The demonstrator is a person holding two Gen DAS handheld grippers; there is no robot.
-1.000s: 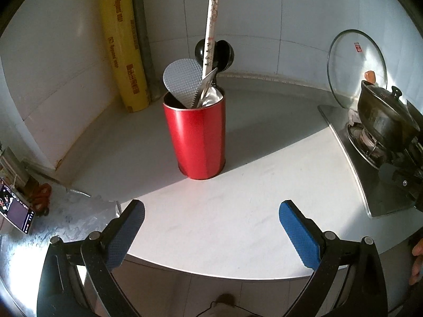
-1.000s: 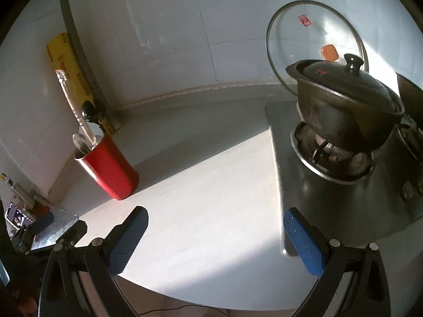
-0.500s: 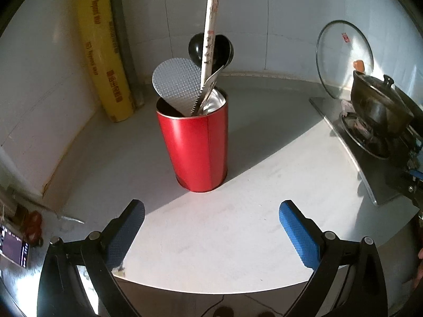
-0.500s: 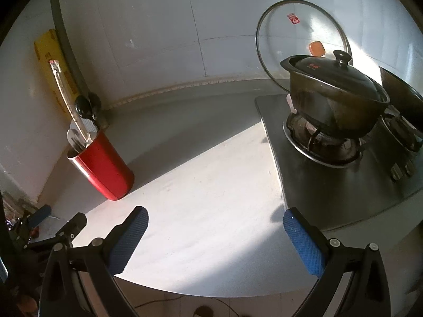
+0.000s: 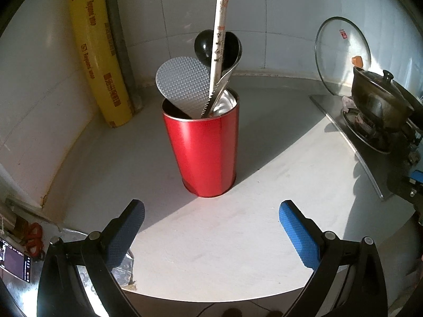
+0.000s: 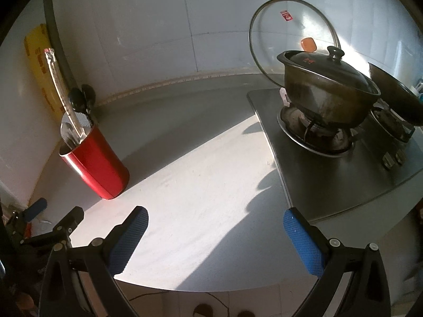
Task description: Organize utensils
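Observation:
A red cylindrical holder point(image 5: 205, 150) stands upright on the white counter, also at the left in the right wrist view as the red holder point(image 6: 95, 161). In it stand a grey dimpled paddle point(image 5: 182, 85), a black ladle point(image 5: 211, 46), a serrated knife with a long pale handle point(image 5: 220, 29) and a metal spoon. My left gripper point(image 5: 211, 218) is open just in front of the holder, nothing between its fingers. My right gripper point(image 6: 215, 223) is open over the counter's front, right of the holder, and holds nothing.
A yellow roll of wrap point(image 5: 99, 50) leans in the back left corner. A steel stove point(image 6: 341, 142) with a lidded dark pot point(image 6: 325, 89) fills the right side; a glass lid point(image 6: 290, 34) leans on the tiled wall. Scissors point(image 5: 33, 239) and a phone point(image 5: 14, 262) lie left.
My left gripper has moved closer to the red holder and turned slightly left. The right gripper has shifted a little, bringing more of the stove into view. Both stay open.

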